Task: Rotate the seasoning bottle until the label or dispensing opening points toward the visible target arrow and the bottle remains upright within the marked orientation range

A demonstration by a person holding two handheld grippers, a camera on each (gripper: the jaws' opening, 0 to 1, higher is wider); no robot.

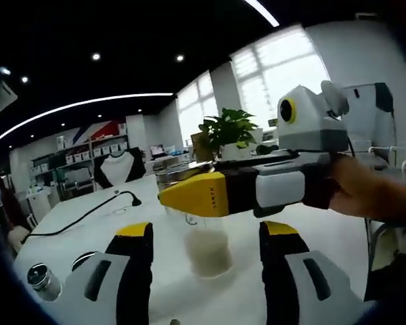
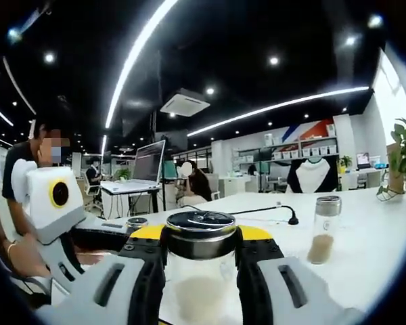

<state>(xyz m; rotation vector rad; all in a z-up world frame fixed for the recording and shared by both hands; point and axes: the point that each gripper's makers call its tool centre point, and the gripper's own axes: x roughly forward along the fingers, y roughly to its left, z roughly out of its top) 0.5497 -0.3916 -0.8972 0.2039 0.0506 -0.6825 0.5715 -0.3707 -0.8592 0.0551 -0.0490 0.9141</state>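
Note:
The seasoning bottle [image 1: 207, 252] is clear glass with pale powder in its lower half and a metal lid. It stands upright on the white table [image 1: 325, 230]. My left gripper [image 1: 206, 230] is open, with one black, yellow-tipped jaw on each side of the bottle and a gap to the glass. My right gripper [image 1: 189, 195] reaches in from the right at the bottle's neck. In the right gripper view the right gripper [image 2: 201, 234] is shut on the bottle [image 2: 199, 288] just under its lid. The left gripper [image 2: 88, 237] reaches in from the left, held by a hand.
A second seasoning bottle [image 2: 323, 230] stands on the table to the right. A small jar [image 1: 44, 281] and a round lid [image 1: 84, 261] sit near the left jaw. A black cable [image 1: 88, 213] crosses the table, with a potted plant [image 1: 227, 132] behind. People sit at desks beyond.

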